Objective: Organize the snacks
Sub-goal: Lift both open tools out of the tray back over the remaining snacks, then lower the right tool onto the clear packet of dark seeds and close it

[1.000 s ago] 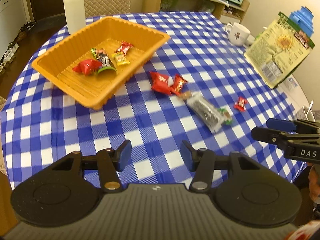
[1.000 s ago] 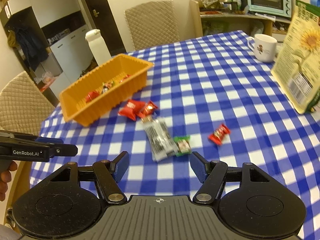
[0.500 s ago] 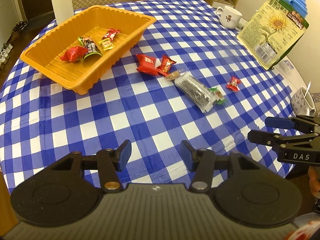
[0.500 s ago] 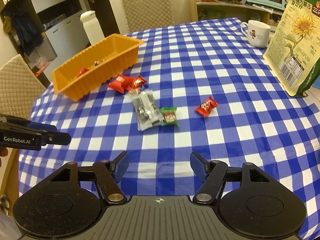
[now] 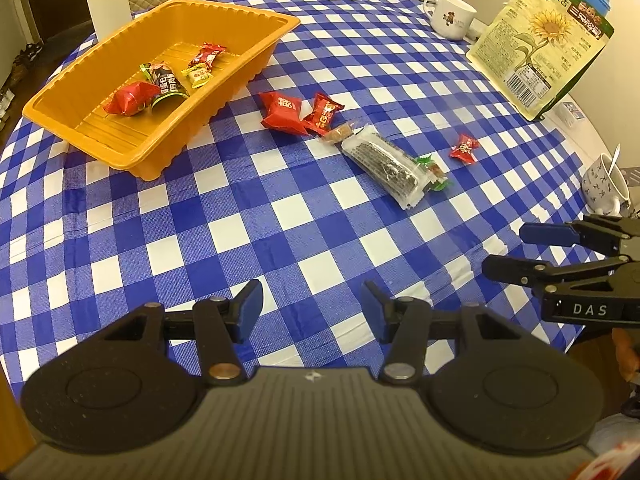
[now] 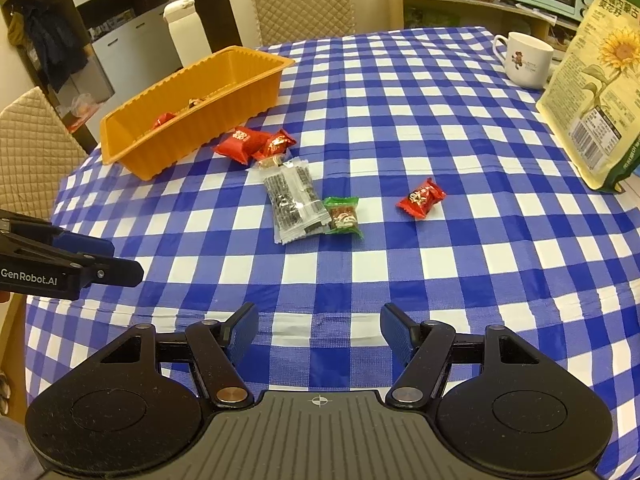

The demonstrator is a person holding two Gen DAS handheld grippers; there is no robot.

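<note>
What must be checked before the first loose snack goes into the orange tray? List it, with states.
1. Left tongs open, nothing between the jaws: ok.
2. Right tongs open and empty: ok.
3. Orange ribbed plastic tray has bare floor left: ok.
4. Loose wrapped snacks, such as the lone red candy, lie unobstructed on the blue-checked tablecloth: ok.
5. Clear-wrapped dark bar separate from the green-wrapped candy: not ok, they touch.
6. Tongs already at a snack: not ok, both hover short.
</note>
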